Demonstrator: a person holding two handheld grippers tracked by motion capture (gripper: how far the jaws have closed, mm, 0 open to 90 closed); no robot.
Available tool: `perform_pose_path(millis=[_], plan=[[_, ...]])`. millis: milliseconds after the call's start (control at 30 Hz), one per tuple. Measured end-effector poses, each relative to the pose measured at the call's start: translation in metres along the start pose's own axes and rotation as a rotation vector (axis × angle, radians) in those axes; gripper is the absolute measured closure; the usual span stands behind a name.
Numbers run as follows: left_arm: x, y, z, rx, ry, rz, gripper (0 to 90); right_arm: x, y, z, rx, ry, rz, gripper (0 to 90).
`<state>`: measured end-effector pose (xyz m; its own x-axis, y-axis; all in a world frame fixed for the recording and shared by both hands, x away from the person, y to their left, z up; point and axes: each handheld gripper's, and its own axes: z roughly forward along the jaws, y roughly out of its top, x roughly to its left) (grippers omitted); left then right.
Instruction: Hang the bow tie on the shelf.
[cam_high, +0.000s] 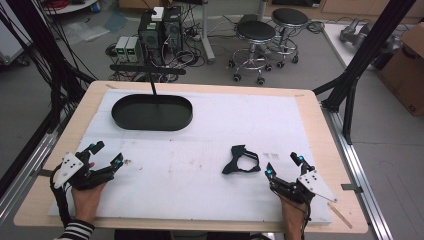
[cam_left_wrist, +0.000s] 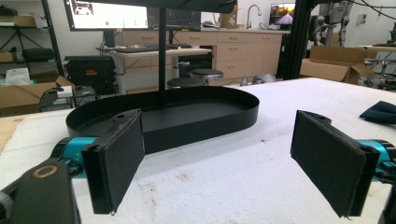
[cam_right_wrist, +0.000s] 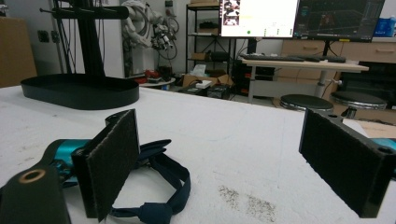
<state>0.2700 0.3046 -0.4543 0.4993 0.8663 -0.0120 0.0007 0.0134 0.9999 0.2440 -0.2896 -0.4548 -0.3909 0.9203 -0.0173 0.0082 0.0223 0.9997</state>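
Note:
A dark navy strap-like loop of fabric (cam_high: 241, 159) lies on the white mat, right of centre; in the right gripper view it (cam_right_wrist: 161, 186) lies just beyond my left jaw. My right gripper (cam_high: 284, 166) rests open on the mat just right of the fabric, nothing between its pads (cam_right_wrist: 109, 161). My left gripper (cam_high: 106, 153) rests open near the mat's left edge, empty. A black oval tray (cam_high: 151, 112) with an upright post stands at the back left; the left gripper view looks straight at it (cam_left_wrist: 187, 126), and the fabric's edge (cam_left_wrist: 380, 112) peeks in at far right.
The white mat (cam_high: 200, 150) covers most of the wooden table (cam_high: 320, 125). A wooden stick (cam_high: 343, 215) lies by the front right corner. Stools (cam_high: 256, 35), computer boxes and cables stand on the floor beyond the table. A black frame post (cam_high: 367, 47) rises at the right.

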Motion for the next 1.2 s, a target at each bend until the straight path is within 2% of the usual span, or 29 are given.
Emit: perform_pose_path(millis=[167, 300, 667, 833, 933, 1100, 1200], plan=[[0.000, 0.000, 0.000, 0.001, 0.002, -0.001, 17.8, 0.005, 0.002, 0.003, 0.018, 0.008, -0.045, 11.3], [0.000, 0.000, 0.000, 0.001, 0.004, -0.002, 17.8, 0.008, 0.004, 0.005, 0.035, 0.028, -0.033, 11.3], [0.000, 0.000, 0.000, 0.001, 0.003, 0.001, 17.8, 0.014, 0.021, 0.012, 0.054, 0.069, -0.061, 11.3], [0.000, 0.000, 0.000, 0.001, 0.003, 0.001, 17.8, 0.015, 0.028, 0.019, 0.079, 0.081, -0.056, 11.3], [0.000, 0.000, 0.000, 0.001, 0.003, -0.001, 17.8, 0.015, 0.033, 0.026, 0.109, 0.095, -0.058, 11.3], [0.000, 0.000, 0.000, 0.002, 0.004, 0.001, 17.8, 0.018, 0.042, 0.038, 0.163, 0.127, -0.098, 11.5], [0.000, 0.000, 0.000, 0.002, 0.004, 0.001, 17.8, 0.019, 0.048, 0.047, 0.198, 0.146, -0.100, 11.5]])
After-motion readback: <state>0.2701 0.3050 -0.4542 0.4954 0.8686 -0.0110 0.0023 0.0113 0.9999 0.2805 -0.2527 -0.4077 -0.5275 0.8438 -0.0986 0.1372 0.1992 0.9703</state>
